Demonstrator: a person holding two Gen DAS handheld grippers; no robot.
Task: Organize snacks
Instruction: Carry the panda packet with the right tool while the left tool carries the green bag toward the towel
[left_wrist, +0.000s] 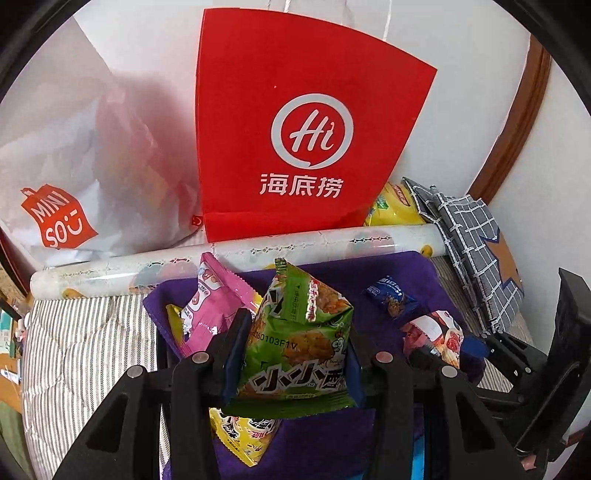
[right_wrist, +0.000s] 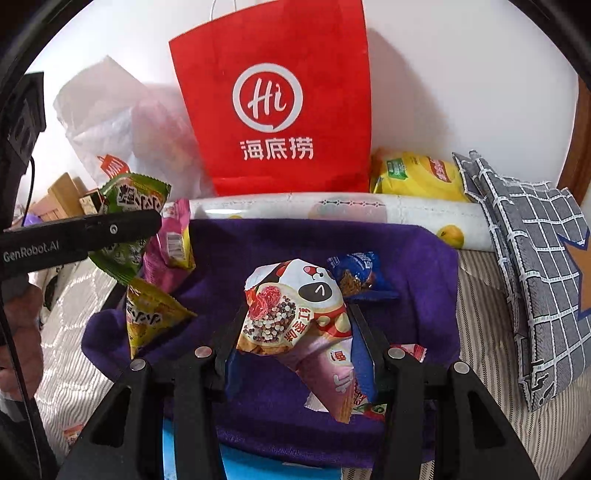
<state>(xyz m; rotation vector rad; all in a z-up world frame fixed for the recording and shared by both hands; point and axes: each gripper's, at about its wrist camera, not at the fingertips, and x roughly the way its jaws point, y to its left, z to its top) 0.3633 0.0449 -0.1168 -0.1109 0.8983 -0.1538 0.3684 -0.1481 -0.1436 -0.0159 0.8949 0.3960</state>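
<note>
The green snack packet sits between the two fingers of the left gripper, which is closed on it at a narrow width; the packet stands almost upright, its crimped top edge pointing away from the gripper. The right gripper holds in the same way a white and pink snack packet with a picture of round chocolate balls, pressed between its fingers and tilted a little.

Below both grippers lies a purple cloth. Just left of the left gripper a pink packet rests on this cloth, and under the green packet, near the gripper's base, a yellow packet shows. A small blue packet lies just beyond the right gripper's fingertips, on the cloth.

Past the cloth, ahead of both grippers, a white patterned roll lies across the view. Behind the roll a red paper bag stands upright against the white wall. To the left of it leans a white plastic bag with a red logo. To the right of the red bag there is a yellow bag, and beside it a grey checked fabric. Around the cloth is striped bedding.
</note>
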